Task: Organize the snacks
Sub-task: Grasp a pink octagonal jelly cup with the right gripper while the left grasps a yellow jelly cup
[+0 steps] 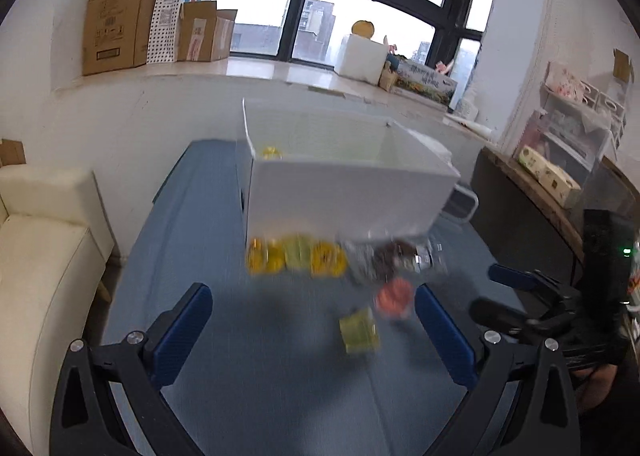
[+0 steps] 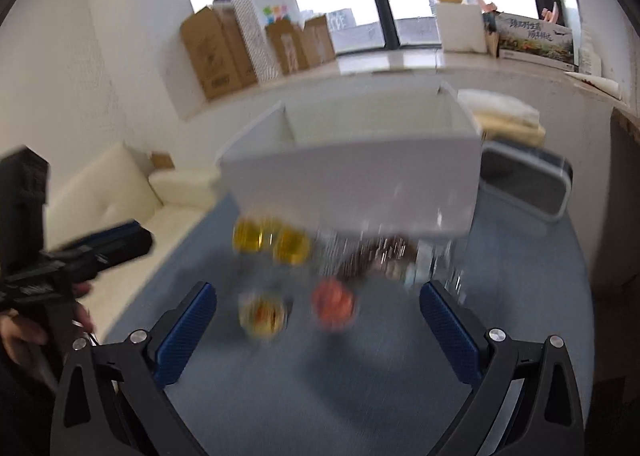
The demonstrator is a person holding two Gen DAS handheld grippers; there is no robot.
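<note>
Blurred snacks (image 1: 320, 262) are seen on the blue worktop (image 1: 260, 376) just before the white box (image 1: 348, 192) — the jaws of both left gripper (image 1: 312, 330) and right gripper (image 2: 318, 330) are held apart, empty.

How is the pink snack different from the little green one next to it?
The pink snack looks round and reddish; the green snack looks boxier and yellow-green. The pink one lies nearer the white box, the green one nearer the camera. Both lie loose on the blue table, blurred, ungripped.
</note>
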